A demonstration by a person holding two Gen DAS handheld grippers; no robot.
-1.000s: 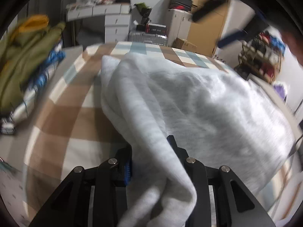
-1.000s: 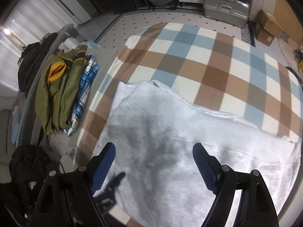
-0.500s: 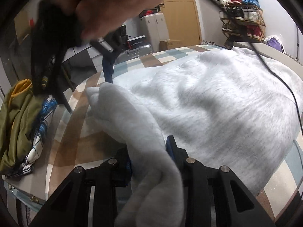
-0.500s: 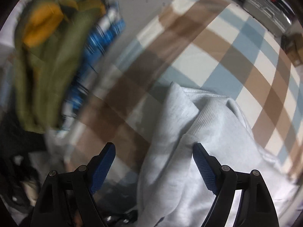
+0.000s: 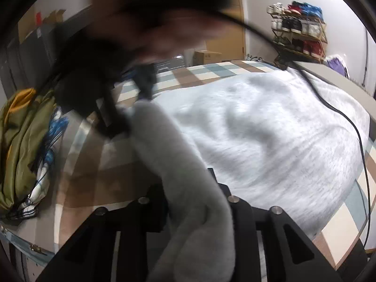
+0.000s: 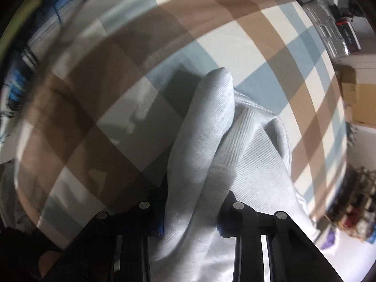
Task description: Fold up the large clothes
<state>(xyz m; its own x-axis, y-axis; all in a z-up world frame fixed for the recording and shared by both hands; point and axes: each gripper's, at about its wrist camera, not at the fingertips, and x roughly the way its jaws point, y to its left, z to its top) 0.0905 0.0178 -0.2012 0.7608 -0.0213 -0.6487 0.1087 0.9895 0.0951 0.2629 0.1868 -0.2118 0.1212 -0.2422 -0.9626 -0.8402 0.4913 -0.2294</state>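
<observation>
Two hand-held grippers are both gripping the same pale grey knit sweatshirt [image 5: 270, 127], which is lying spread over a brown, blue and cream checked blanket [image 6: 235, 37] on the bed. Left hand-held gripper [image 5: 190, 202] is pinching a thick roll of the grey fabric, jaws nearly closed with cloth bunched between them; its jaws have just been closing a little further on it. That roll is running up and away from the jaws toward the garment's far corner. Right hand-held gripper [image 6: 190, 209] is pointing steeply down at the blanket, and its jaws have just been closing from wide apart; they are now pressing on a fold of the sweatshirt beside its ribbed cuff [image 6: 239, 136], blue pads just showing at either side. In the left wrist view a blurred hand [image 5: 169, 35] and a black cable [image 5: 338, 110] are crossing above the garment. Olive-green clothing [image 5: 21, 141] is lying in a heap off the blanket's left edge. Shoe rack [image 5: 298, 30] is standing against the far wall.
</observation>
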